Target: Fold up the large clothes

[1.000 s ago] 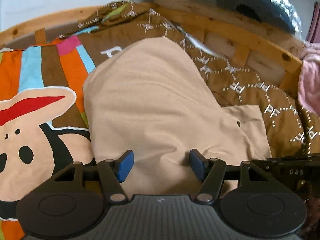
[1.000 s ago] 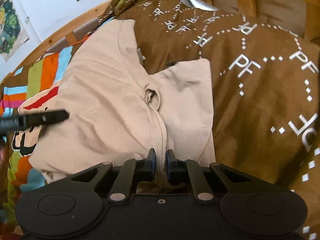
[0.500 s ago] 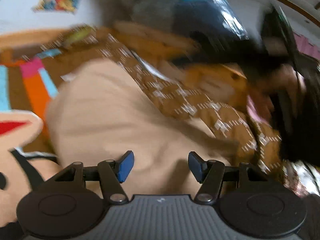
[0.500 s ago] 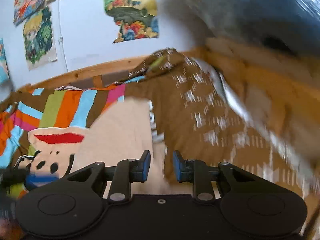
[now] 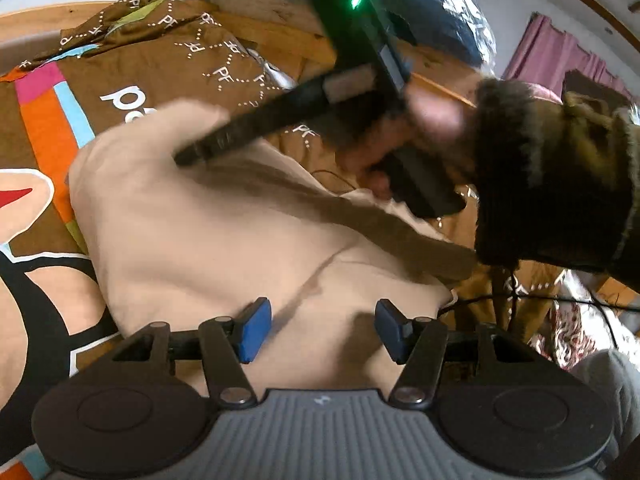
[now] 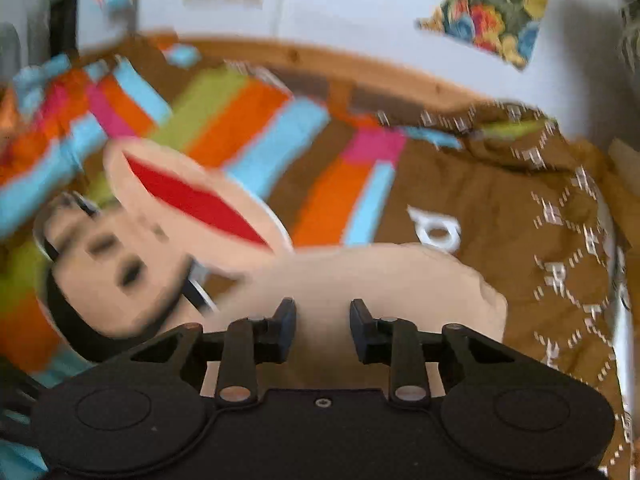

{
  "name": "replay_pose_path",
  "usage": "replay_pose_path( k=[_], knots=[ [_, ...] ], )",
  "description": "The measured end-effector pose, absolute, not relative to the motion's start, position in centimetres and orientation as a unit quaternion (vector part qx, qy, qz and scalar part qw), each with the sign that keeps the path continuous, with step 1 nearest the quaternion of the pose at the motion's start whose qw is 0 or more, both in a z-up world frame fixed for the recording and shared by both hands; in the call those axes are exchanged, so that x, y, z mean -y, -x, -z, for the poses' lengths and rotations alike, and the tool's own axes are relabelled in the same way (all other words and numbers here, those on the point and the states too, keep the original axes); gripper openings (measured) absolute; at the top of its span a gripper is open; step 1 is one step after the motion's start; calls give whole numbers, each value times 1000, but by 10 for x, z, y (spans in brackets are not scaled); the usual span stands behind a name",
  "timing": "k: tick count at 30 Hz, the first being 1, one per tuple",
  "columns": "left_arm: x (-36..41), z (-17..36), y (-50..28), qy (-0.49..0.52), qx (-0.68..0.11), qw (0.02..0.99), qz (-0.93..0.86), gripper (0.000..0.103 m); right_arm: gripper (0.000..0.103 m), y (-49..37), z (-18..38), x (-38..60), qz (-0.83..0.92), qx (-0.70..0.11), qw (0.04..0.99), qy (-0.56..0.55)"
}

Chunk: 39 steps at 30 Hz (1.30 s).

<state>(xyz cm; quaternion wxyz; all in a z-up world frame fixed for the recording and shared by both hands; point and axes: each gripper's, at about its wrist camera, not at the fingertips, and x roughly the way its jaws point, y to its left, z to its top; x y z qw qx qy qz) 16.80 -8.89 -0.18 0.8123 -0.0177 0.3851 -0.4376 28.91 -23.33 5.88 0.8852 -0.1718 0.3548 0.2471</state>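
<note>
A beige garment [image 5: 208, 232] lies folded on the bed over a brown patterned cover. My left gripper [image 5: 322, 328] is open just above its near edge, holding nothing. In the left wrist view my right gripper [image 5: 188, 158] reaches across above the garment's far part, with the hand [image 5: 432, 120] behind it; its fingers are blurred there. In the right wrist view the right gripper [image 6: 322, 326] is open and empty, with the beige garment [image 6: 380, 276] under and beyond its fingertips.
The bed has a brown cover with white letters [image 5: 200, 60] and a striped blanket with a cartoon monkey face [image 6: 160, 220]. A wooden bed frame [image 5: 272, 12] runs along the far side. Posters [image 6: 488, 12] hang on the wall. A cable [image 5: 520, 300] trails at right.
My right gripper let go of the garment's fold, opened, and swung up and over to the garment's far part. My left gripper stayed open near the near edge.
</note>
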Motion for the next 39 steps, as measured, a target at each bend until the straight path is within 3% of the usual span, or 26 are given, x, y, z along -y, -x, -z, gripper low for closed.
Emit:
replay_pose_path(
  k=[4,11,19,23,27,33,39],
  knots=[
    [94,5,-167,6,-388,811,437,61,31,-295,-14,262,-214,-410,880,111],
    [94,6,-167,8,-387,814,433,61,31,-289,21,284,-202,-412,889,15],
    [73,0,-157,38,-391,815,426,59,33,-275,-25,278,-223,-354,908,12],
    [84,-1,-151,1,-386,823,416,59,33,-278,-39,242,-293,-338,890,86],
    [80,3,-151,4,-387,827,408,60,34,-282,-6,207,-297,-362,865,180],
    [71,-9,-144,16,-377,829,413,59,33,-285,2,210,-282,-372,872,148],
    [46,-9,-136,55,-396,820,410,59,33,-215,-43,266,-254,-361,897,31]
  ],
)
